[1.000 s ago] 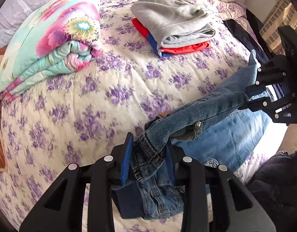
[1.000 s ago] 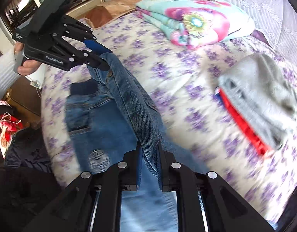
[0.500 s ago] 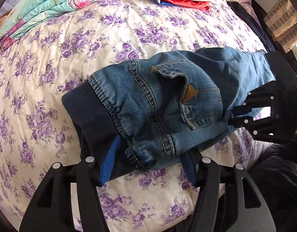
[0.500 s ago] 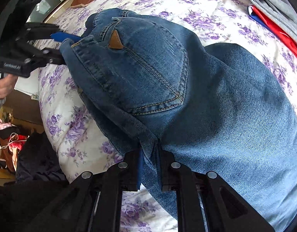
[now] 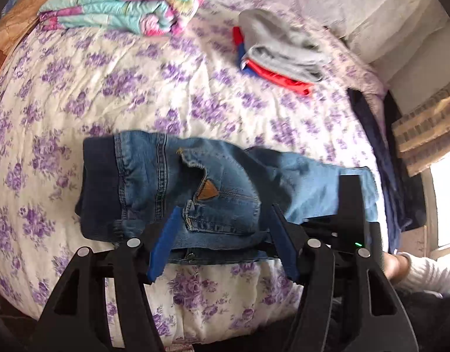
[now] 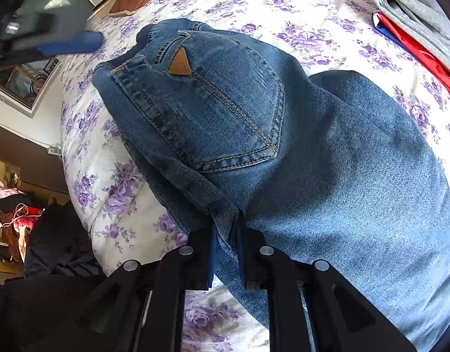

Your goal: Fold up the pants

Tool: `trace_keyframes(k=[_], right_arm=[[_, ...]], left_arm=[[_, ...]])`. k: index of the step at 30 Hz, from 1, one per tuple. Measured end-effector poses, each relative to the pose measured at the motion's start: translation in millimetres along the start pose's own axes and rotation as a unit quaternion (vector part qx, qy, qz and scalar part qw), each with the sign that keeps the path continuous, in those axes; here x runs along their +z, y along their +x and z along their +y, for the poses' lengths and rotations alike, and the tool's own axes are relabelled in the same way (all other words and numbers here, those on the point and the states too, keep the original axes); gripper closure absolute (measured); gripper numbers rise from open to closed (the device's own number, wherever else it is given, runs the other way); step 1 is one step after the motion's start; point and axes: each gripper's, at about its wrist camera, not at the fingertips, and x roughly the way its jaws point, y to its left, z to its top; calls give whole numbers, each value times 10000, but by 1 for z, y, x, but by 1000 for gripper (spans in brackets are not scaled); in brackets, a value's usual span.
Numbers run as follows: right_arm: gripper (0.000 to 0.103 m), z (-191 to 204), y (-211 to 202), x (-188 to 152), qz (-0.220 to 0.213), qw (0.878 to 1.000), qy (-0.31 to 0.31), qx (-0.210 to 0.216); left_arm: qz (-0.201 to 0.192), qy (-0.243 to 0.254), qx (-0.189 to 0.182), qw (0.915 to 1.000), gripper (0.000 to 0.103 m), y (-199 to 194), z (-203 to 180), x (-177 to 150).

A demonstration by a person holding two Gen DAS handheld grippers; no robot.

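Blue jeans (image 5: pixel 213 187) lie folded lengthwise near the front edge of the bed, dark waistband to the left, back pocket with a tan triangle patch on top. My left gripper (image 5: pixel 222 234) is open and empty, its blue-padded fingers spread just in front of the jeans' near edge. My right gripper (image 6: pixel 226 231) is shut on the jeans (image 6: pixel 283 146) at their near edge fold. The right gripper also shows in the left wrist view (image 5: pixel 351 234), at the leg end. The left gripper (image 6: pixel 49 41) appears blurred at the upper left of the right wrist view.
A floral bedspread (image 5: pixel 122 94) covers the bed. A folded flowered quilt (image 5: pixel 131 3) lies at the back left. A stack of folded grey, red and blue clothes (image 5: pixel 277 52) lies at the back right. Dark clothes (image 6: pixel 57 240) lie beside the bed.
The jeans were lowered flat onto the bed. My left gripper opened, let go of the waist end and pulled back. My right gripper stays shut on the fabric.
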Motion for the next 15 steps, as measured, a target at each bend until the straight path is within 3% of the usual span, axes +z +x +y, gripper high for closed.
trace_keyframes(k=[4,8,11,13,15], right_arm=[[89,2,-11,-8,21,9996,-275,43],[83,4,-12,-15,160,9992,-353,130],[77,2,-28,-11,108,9988,-179,441],[83,2,-44,-6,-171,9979,-96,619],[98,2,-49,-2,-352,9983,-19,454]], left_arm=[[839,-348,716,9933,44,65,6,-26],[803,-264,750,9936,44,69,9,-44],[830,-330,676,9937,44,68,12,-43],[832,-340,665,9937,44,68,13,-41],[819,-291,700,9938,44,67,14,-41]])
